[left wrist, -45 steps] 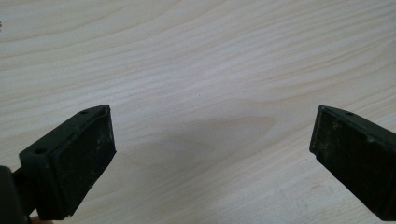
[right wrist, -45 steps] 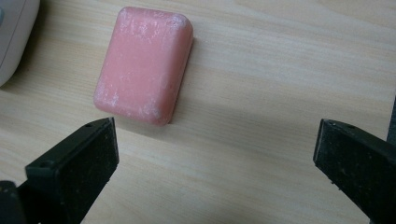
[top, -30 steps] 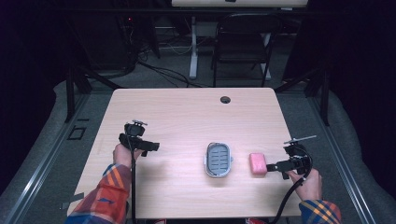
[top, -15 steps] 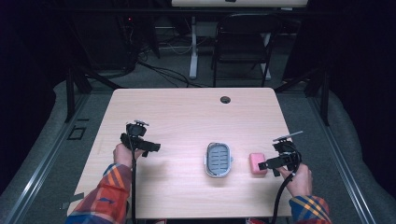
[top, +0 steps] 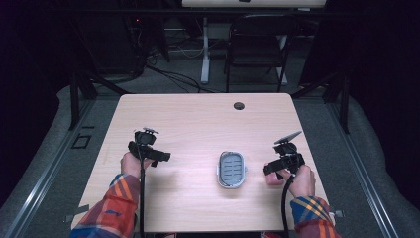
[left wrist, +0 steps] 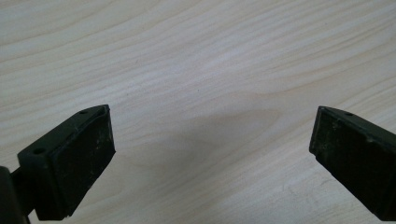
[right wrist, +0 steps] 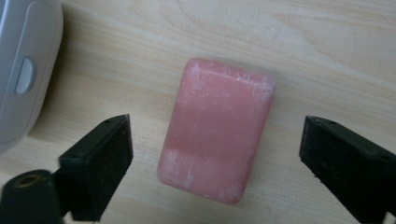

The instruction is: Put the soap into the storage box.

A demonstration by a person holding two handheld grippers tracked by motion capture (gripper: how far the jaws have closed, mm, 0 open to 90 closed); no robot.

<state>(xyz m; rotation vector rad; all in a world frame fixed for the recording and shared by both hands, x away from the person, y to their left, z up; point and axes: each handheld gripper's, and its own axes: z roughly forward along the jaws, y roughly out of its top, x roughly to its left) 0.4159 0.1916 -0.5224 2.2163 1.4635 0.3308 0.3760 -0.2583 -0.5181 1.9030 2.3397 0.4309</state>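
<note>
A pink bar of soap (right wrist: pixel 217 130) lies flat on the wooden table (top: pixel 198 119). My right gripper (right wrist: pixel 215 140) is open just above it, one jaw on each side of the bar, not touching it. In the high view the right gripper (top: pixel 277 166) hovers at the table's right, covering most of the soap. A grey-white soap dish (top: pixel 232 169) with a slatted inside sits just left of it, and its rim (right wrist: pixel 23 70) reaches into the right gripper view. My left gripper (top: pixel 153 154) is held open over bare wood on the left, and its jaws (left wrist: pixel 212 140) are wide apart with nothing between them.
A round cable hole (top: pixel 239 105) is near the table's far edge. Beyond the table stand a dark chair (top: pixel 255 44) and a desk leg with cables on the floor. Bare wood lies between the two grippers and toward the far side.
My right gripper has moved left and forward from beside the soap to directly over it, jaws straddling it. The left gripper has barely moved.
</note>
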